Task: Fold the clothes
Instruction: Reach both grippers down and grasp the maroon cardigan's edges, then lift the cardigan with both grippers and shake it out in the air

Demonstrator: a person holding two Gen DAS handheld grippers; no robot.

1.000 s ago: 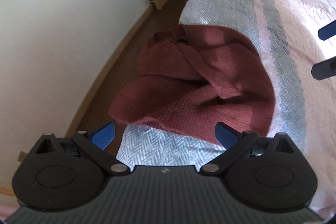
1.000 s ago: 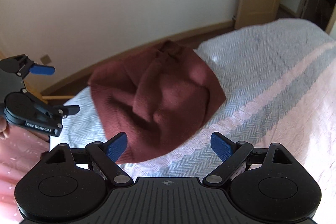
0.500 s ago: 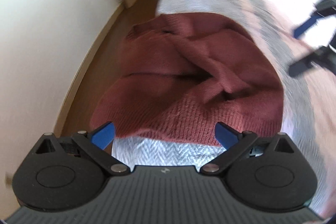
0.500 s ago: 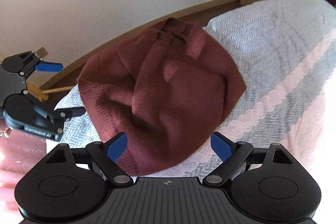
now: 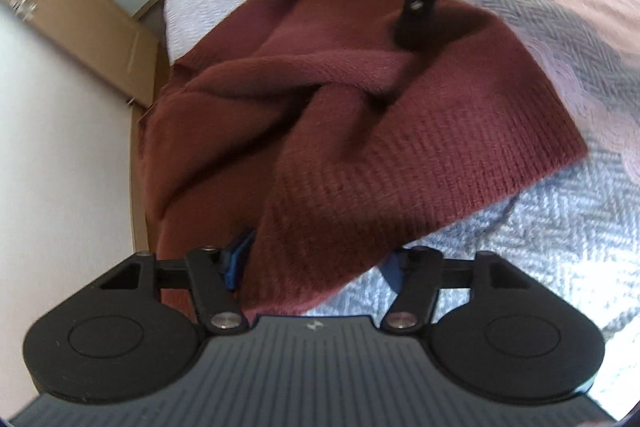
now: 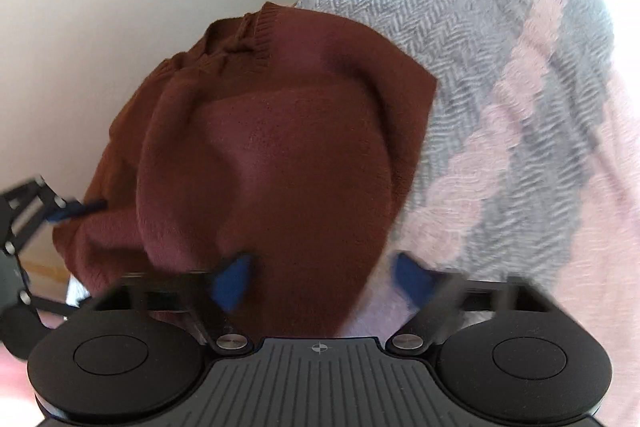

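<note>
1. Left wrist view shows a dark red knit sweater (image 5: 360, 131) lying bunched up on the bed (image 5: 560, 227), at the bed's edge near the wall (image 5: 60, 147).
2. The left tool (image 5: 320, 263) has its two blue tips apart, with the sweater's ribbed hem between them. It has not pinched the cloth.
3. The right tool (image 6: 324, 279) is also apart, with sweater cloth between its tips. Its picture is blurry, so it looks to be moving.
4. Each tool is right at the sweater, at a different part of it. In the left wrist view the right tool comes down on the far side.
5. The sweater's ribbed neck (image 6: 256, 27) points away from the right tool, toward the wall.
6. The sweater is rumpled, not neatly folded.
</note>
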